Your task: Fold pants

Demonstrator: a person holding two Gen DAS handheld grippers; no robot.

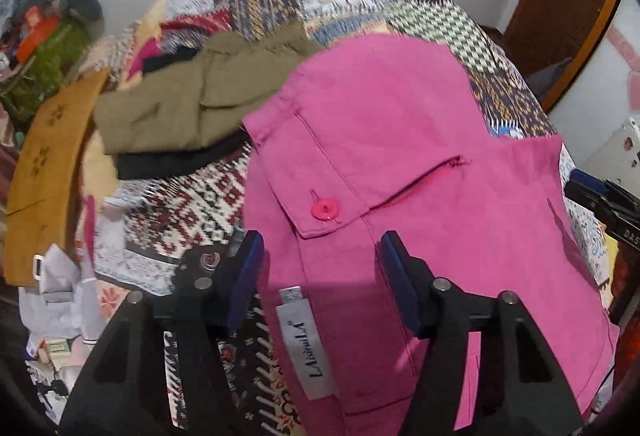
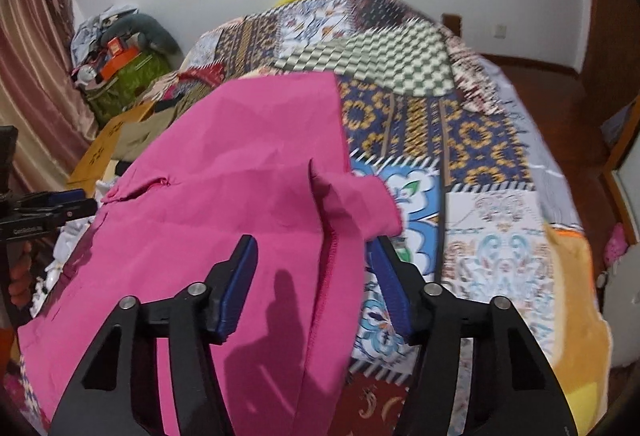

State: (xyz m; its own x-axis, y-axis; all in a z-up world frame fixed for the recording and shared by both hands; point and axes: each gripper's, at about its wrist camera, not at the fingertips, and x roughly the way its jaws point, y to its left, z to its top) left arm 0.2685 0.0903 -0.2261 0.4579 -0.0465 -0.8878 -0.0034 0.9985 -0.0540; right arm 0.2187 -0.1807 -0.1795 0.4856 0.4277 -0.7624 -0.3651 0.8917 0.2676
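Left claw (image 1: 320, 256) tilts steeply down over the pink pants (image 1: 420, 156) on the patchwork bed (image 1: 192, 204), jaws part open, waistband corner and white label (image 1: 306, 348) between the pads, no pinch visible. Olive garment (image 1: 192, 104) lies beyond it, to its left. Right claw (image 2: 312, 260) angles down, jaws apart, straddling the pants' serged edge (image 2: 330, 260), pads not pressing.

A white label (image 1: 306, 346) sewn inside the pink pants (image 1: 420, 164) reads "LAisiniLA"
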